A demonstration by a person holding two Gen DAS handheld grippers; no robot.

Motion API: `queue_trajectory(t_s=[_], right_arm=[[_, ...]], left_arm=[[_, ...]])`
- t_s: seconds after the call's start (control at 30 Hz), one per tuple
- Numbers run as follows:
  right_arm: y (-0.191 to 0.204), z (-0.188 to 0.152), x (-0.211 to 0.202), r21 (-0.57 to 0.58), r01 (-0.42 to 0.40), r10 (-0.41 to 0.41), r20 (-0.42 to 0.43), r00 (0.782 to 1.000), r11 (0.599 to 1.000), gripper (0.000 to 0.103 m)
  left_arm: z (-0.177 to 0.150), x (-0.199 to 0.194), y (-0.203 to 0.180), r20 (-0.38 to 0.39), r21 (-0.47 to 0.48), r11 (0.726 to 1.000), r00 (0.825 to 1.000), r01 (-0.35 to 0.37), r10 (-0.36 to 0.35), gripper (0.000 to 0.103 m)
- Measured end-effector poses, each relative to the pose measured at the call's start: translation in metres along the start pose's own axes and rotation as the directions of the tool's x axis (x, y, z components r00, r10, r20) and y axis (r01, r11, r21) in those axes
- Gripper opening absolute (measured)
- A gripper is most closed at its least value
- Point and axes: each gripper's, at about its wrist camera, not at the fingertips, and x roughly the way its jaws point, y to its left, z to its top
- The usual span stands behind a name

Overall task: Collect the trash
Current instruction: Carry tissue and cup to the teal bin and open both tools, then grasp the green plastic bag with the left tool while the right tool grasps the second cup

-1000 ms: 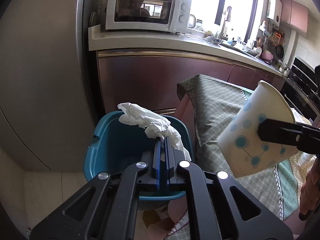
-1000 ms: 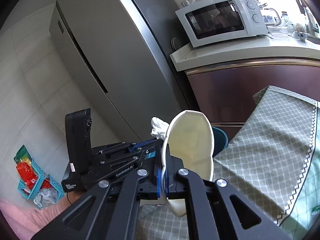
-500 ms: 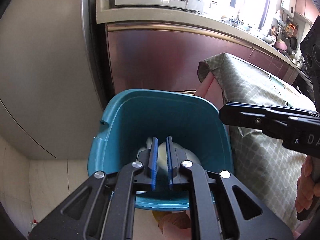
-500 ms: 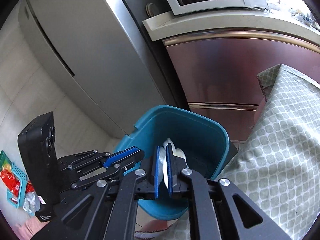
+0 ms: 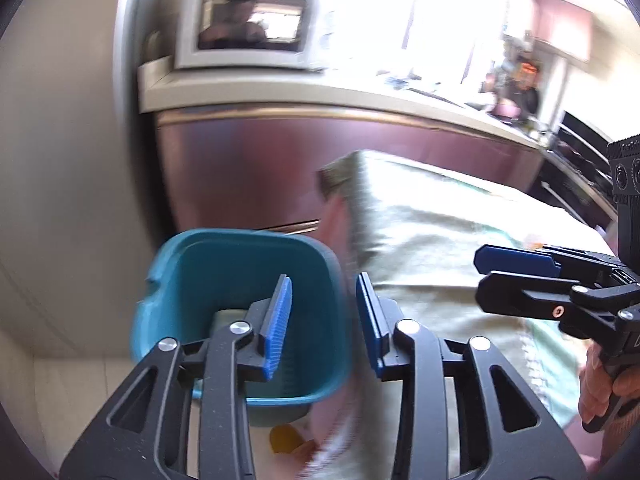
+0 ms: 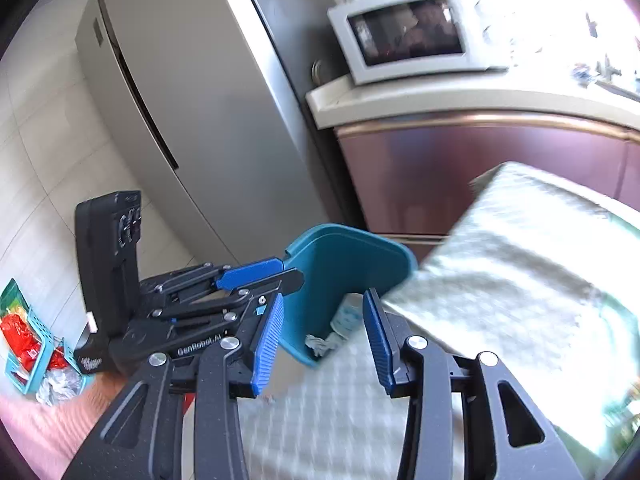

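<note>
Through the left wrist camera, I am seeing my left gripper point(image 5: 322, 316) with its blue-padded jaws parted partway; they have just been opening and nothing is sitting between them. Beyond it the square teal plastic trash bin point(image 5: 240, 312) is standing on the floor beside the green checked tablecloth point(image 5: 448, 248), with something pale lying at its bottom, too blurred to name. My right gripper point(image 5: 486, 278) is reaching in from the right edge, empty, held by a hand point(image 5: 604, 380).

Through the right wrist camera, I am looking past my right gripper point(image 6: 322, 328), whose jaws have likewise just been opening and are gripping nothing. Inside the teal bin point(image 6: 344, 268) the white paper cup with blue dots point(image 6: 346, 314) and a crumpled white tissue point(image 6: 320, 344) are lying at the bottom. My left gripper point(image 6: 286, 270) is hovering at the bin's left rim, near a white microwave point(image 6: 408, 36) on the counter point(image 6: 460, 100).
</note>
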Motion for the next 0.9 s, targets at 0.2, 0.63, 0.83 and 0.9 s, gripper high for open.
queue_trajectory(t_s=[0.2,0.63,0.83,0.9], right_arm=[[-0.03,-0.036,-0.092,0.07,0.118,-0.124,0.09,0.988,0.991,0.041],[-0.096,-0.103,-0.224,0.258,0.415,-0.47,0.207,0.858,0.872,0.06],[-0.126,-0.122,-0.221,0.32,0.416,-0.482,0.163,0.861,0.851,0.068],[-0.132,-0.124,-0.216,0.319,0.417,-0.48,0.153,0.864,0.851,0.069]], left_arm=[[-0.006,-0.006,-0.072,-0.009,0.107,0.983,0.989,0.148,-0.148,0.038],[-0.023,0.029,-0.191,-0.155,0.145,0.927,0.933,0.346,-0.324,0.043],[-0.022,0.061,-0.212,-0.211,0.11,0.927,0.92,0.359,-0.331,0.044],[-0.021,0.072,-0.219,-0.228,0.1,0.928,0.916,0.359,-0.33,0.044]])
